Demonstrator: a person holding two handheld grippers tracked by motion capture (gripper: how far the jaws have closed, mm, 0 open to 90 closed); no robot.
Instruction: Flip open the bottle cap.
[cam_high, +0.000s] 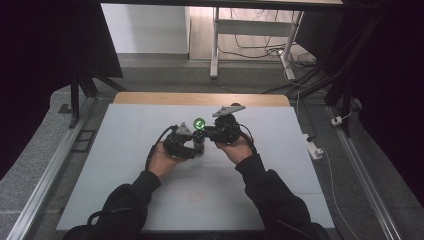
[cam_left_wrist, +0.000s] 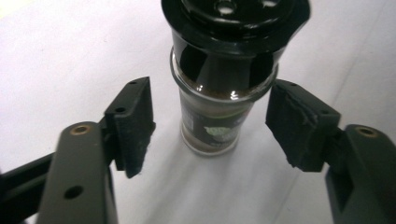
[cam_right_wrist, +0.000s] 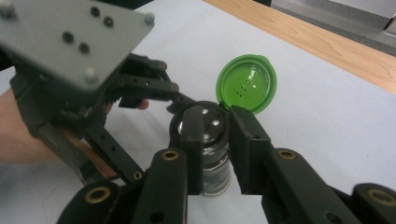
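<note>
A small glass spice jar (cam_left_wrist: 211, 126) with dark contents stands on the white table (cam_high: 150, 190). Its black shaker cap (cam_right_wrist: 209, 122) has holes, and the green flip lid (cam_right_wrist: 246, 84) stands open behind it. My left gripper (cam_left_wrist: 210, 126) is open, with one jaw on each side of the jar's glass body and a gap on both sides. My right gripper (cam_right_wrist: 215, 116) hovers over the cap with its jaws a narrow gap apart and nothing between them. Its right jaw is by the lid's hinge. In the high view, both grippers meet at the jar (cam_high: 199, 142) mid-table, under the green lid (cam_high: 199, 123).
The table has a wooden far edge (cam_high: 200, 98). Behind it are a white desk frame (cam_high: 215, 45) and floor cables (cam_high: 260, 50). A power strip (cam_high: 315, 149) lies off the table's right edge. Both of the person's hands (cam_high: 162, 160) rest near the middle.
</note>
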